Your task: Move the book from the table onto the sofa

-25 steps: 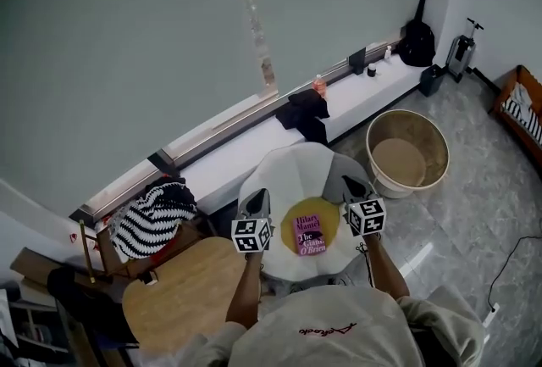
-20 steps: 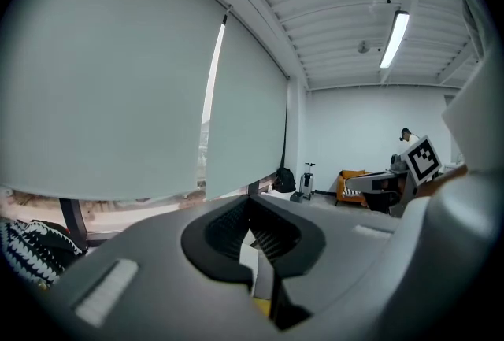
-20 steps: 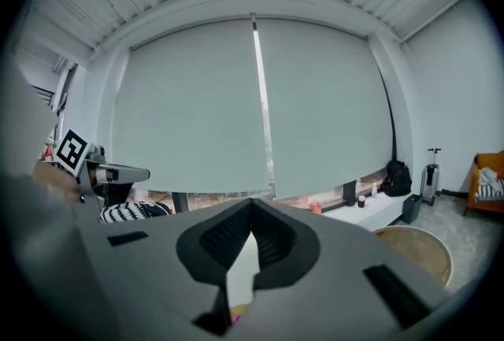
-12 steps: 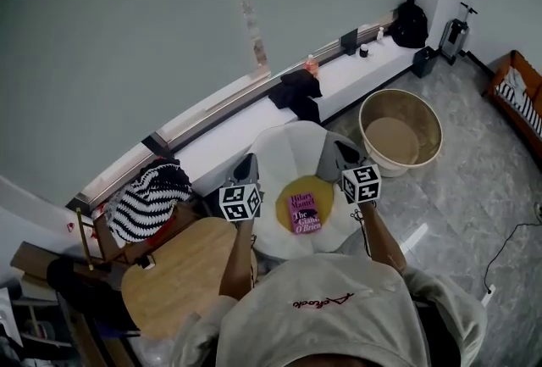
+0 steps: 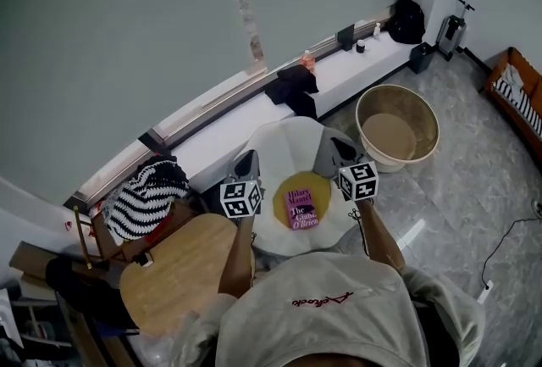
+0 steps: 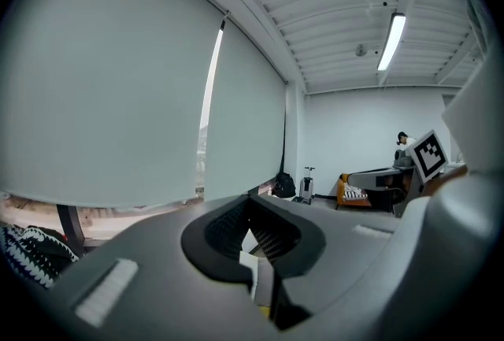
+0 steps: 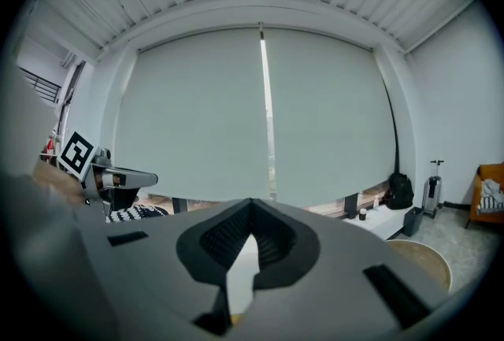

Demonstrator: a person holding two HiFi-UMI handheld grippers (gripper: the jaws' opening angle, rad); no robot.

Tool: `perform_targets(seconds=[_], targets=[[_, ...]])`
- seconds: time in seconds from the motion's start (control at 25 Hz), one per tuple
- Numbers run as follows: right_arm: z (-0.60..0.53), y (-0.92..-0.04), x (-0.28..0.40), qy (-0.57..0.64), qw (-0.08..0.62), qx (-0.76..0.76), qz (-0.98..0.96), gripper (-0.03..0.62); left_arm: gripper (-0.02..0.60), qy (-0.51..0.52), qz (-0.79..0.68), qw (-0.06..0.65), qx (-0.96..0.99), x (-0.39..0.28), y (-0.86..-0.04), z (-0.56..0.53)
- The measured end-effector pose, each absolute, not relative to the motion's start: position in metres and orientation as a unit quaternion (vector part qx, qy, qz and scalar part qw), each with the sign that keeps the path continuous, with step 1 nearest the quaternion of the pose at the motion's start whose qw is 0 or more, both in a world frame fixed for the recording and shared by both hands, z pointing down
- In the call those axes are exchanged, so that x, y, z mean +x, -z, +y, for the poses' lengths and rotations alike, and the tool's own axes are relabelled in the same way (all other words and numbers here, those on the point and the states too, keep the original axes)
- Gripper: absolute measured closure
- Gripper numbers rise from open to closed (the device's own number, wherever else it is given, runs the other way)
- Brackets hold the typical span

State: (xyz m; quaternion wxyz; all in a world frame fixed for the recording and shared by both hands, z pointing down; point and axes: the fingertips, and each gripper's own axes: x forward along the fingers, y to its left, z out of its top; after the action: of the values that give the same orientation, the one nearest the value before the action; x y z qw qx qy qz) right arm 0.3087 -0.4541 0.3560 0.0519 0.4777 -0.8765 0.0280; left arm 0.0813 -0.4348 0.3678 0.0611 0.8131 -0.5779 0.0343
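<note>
The pink book, its cover with a printed title facing up, lies flat on a yellow round disc. The left tongs and the right tongs, at either side of it, are fully closed and hold nothing.

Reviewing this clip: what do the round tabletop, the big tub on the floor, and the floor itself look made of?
Round tabletop: likely light wood or veneer, judging by the warm tan, matte surface.
Tub: probably plastic, with smooth uniform beige walls and a thin rim.
Floor: polished grey stone or tile, going by the marbled veining and bright reflections.
</note>
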Motion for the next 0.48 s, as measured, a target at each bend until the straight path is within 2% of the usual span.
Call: perform_targets(seconds=[0.48], targets=[[-0.4477,-0.3610,0.3059,-0.037,0.054,0.473,-0.879,0.586,0.572,-0.042,-0.574,0.064,0.816,0.0877,-0.3730,-0.4314]])
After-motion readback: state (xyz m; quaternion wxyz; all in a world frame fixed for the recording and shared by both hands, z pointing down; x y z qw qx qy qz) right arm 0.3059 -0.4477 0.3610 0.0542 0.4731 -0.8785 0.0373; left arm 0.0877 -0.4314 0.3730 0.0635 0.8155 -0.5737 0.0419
